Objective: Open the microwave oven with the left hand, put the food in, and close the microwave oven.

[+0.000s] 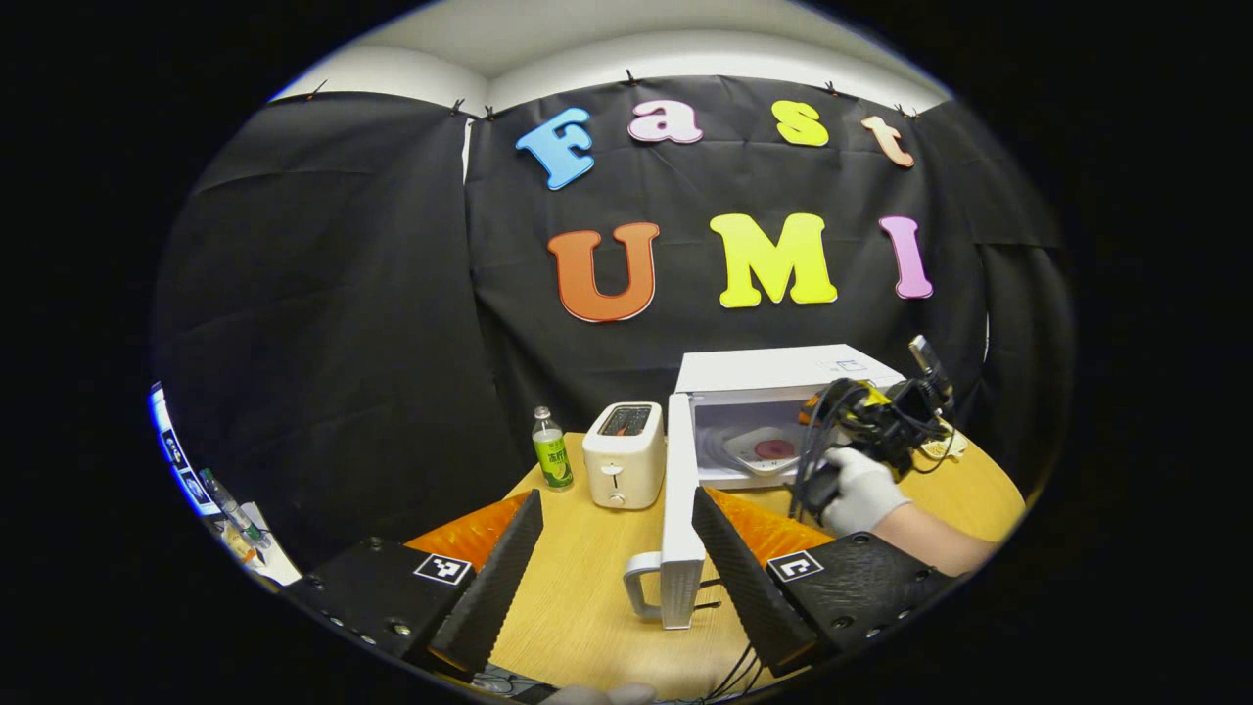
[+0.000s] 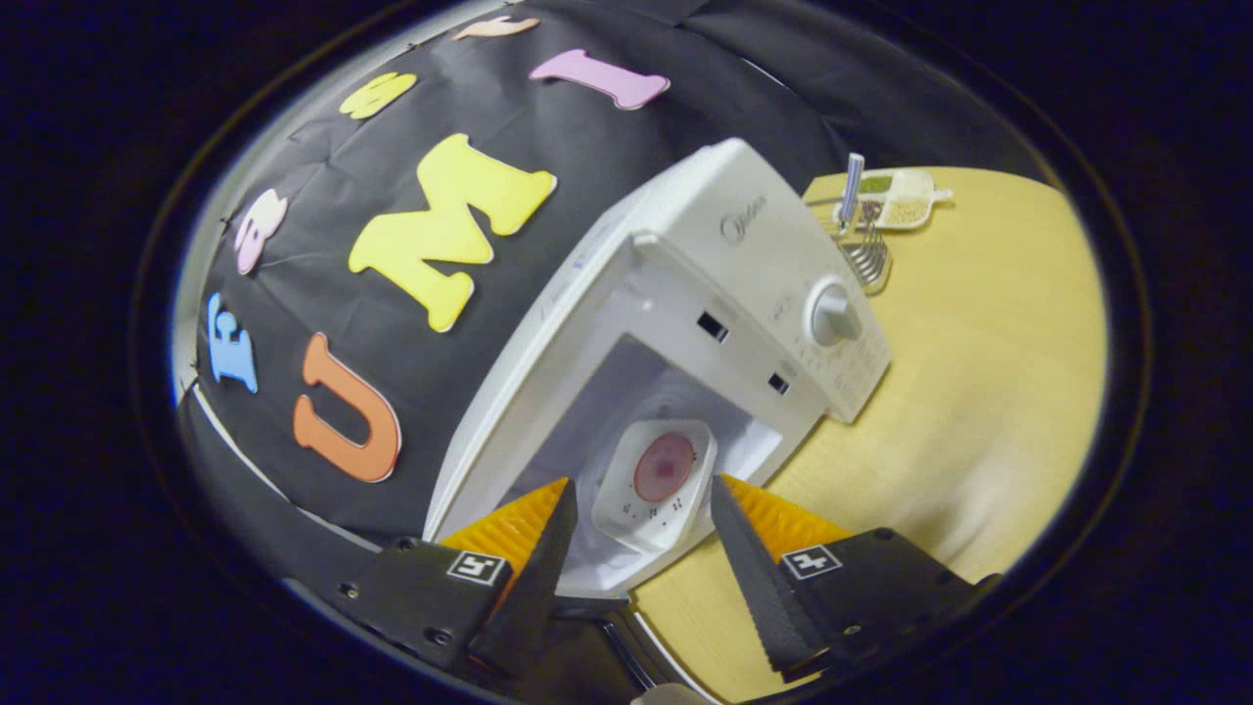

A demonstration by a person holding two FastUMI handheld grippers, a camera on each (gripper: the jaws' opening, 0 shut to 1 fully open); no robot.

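Note:
The white microwave (image 1: 783, 372) stands on the wooden table with its door (image 1: 682, 509) swung wide toward me, seen edge-on. The door handle (image 1: 641, 585) lies between the fingers of my left gripper (image 1: 617, 497), which is open and touches nothing. Inside the cavity rests a white plate of red food (image 1: 768, 448). A gloved hand (image 1: 861, 494) holds my right gripper (image 1: 827, 406) at the oven's mouth. In the right gripper view the microwave (image 2: 744, 245) tilts, and the plate (image 2: 661, 480) sits on the cavity floor beyond my right gripper (image 2: 641, 487), open, its fingers clear of the plate.
A cream toaster (image 1: 624, 468) and a green bottle (image 1: 551, 450) stand left of the door. Right of the oven lie a small dish (image 2: 901, 201) and a wire utensil (image 2: 863, 253). Bare wooden table (image 2: 979, 392) stretches in front of the control dial (image 2: 832, 315).

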